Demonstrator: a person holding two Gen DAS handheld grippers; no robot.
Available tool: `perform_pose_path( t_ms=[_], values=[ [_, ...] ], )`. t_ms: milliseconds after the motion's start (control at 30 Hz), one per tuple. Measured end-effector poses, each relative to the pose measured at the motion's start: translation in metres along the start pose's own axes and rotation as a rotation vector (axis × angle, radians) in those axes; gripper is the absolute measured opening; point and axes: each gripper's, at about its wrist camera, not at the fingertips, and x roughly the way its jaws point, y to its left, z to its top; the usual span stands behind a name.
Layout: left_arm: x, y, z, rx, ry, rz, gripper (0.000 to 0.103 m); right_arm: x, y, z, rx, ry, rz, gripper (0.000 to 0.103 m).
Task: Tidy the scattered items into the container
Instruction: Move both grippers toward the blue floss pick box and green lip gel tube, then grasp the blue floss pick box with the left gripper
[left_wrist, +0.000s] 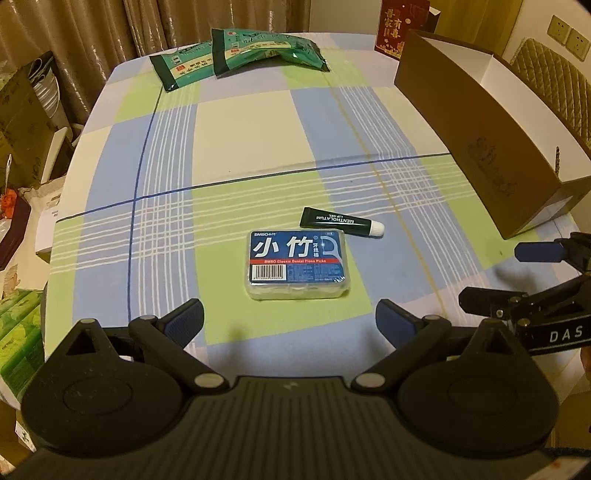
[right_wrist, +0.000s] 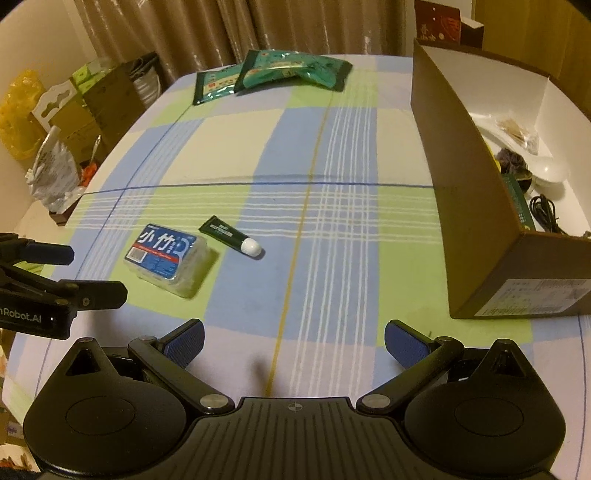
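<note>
A blue floss-pick box (left_wrist: 297, 263) lies on the checked tablecloth just ahead of my open, empty left gripper (left_wrist: 290, 325). A dark green lip-gel tube (left_wrist: 341, 221) with a white cap lies right behind it. Two green packets (left_wrist: 236, 55) lie at the far edge. The brown cardboard container (left_wrist: 480, 129) stands at the right. In the right wrist view the floss box (right_wrist: 168, 258), tube (right_wrist: 231, 236), packets (right_wrist: 273, 74) and container (right_wrist: 476, 206) show too. My right gripper (right_wrist: 293, 345) is open and empty over the near cloth, left of the container.
The container holds several items, among them a black cable (right_wrist: 546, 214) and a white spoon (right_wrist: 550, 171). Boxes and bags (right_wrist: 74, 122) stand beyond the table's left edge. A red card (left_wrist: 400, 26) stands at the back right.
</note>
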Motion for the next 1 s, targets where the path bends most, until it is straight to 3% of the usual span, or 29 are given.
perform_pose_path(
  t_ms=[267, 533, 733, 1000],
  values=[
    [0.033, -0.005, 0.011, 0.054, -0.005, -0.016, 0.097, 0.009, -0.007, 0.002, 0.058, 0.015, -0.028, 0.101],
    [0.068, -0.007, 0.020, 0.097, 0.043, -0.018, 0.096, 0.012, -0.011, 0.000, 0.107, 0.024, -0.054, 0.101],
    [0.083, -0.008, 0.022, 0.143, 0.040, -0.028, 0.088, 0.017, -0.010, 0.001, 0.140, 0.036, -0.076, 0.101],
    [0.079, 0.030, 0.017, 0.109, 0.028, -0.016, 0.087, 0.034, 0.018, 0.014, 0.145, 0.024, -0.039, 0.101]
  ],
)
